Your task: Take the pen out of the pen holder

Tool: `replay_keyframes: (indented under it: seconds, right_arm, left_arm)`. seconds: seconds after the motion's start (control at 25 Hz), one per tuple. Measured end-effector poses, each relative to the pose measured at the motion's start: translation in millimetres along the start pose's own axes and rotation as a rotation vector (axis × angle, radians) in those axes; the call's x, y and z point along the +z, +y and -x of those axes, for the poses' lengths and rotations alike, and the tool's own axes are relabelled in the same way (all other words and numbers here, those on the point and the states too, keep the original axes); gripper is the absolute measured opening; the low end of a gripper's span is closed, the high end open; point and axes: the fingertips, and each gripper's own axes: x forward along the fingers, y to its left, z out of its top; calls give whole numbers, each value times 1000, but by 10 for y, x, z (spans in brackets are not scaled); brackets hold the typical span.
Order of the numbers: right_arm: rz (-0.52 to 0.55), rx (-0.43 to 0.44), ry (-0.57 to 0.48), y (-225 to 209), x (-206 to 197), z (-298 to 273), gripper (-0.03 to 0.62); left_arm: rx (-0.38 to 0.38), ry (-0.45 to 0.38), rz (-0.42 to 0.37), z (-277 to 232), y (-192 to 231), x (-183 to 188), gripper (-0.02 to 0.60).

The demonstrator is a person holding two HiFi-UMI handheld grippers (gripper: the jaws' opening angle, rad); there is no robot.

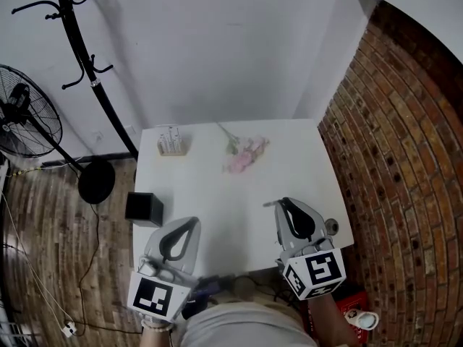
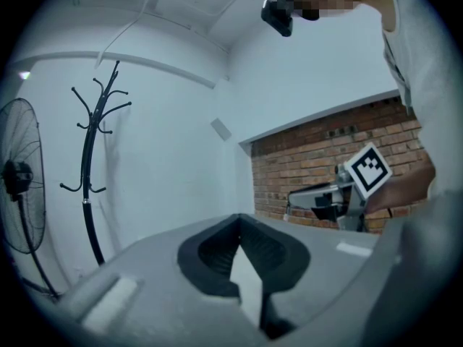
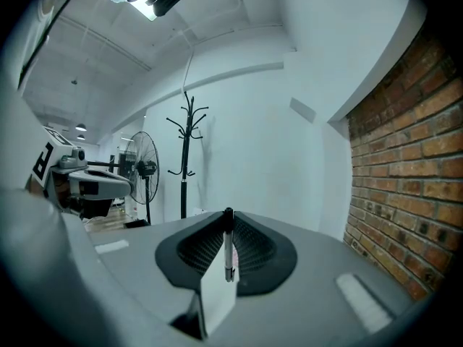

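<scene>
The pen holder (image 1: 171, 142) is a small pale box standing at the far left corner of the white table (image 1: 217, 201). My right gripper (image 1: 283, 202) hovers over the table's near right part, far from the holder. It is shut on a slim pen (image 3: 228, 246) with a black end, held upright at the jaw tips; in the head view the pen (image 1: 270, 204) sticks out to the left. Over the near left edge, my left gripper (image 1: 193, 221) is shut with nothing in it, its jaw tips meeting (image 2: 239, 220).
A pink flower (image 1: 244, 154) lies at the far middle of the table. A black box (image 1: 145, 208) stands on the wooden floor at the left, beyond it a fan (image 1: 25, 121) and a coat rack (image 1: 90, 71). A brick wall (image 1: 405, 157) runs along the right.
</scene>
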Motion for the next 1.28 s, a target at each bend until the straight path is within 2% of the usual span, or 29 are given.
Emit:
replay_keyframes:
  seconds: [1.28]
  right_arm:
    - [30,23,-4,157,103,-94,40]
  left_arm:
    - [-23,-5,0,22,56,34,-6]
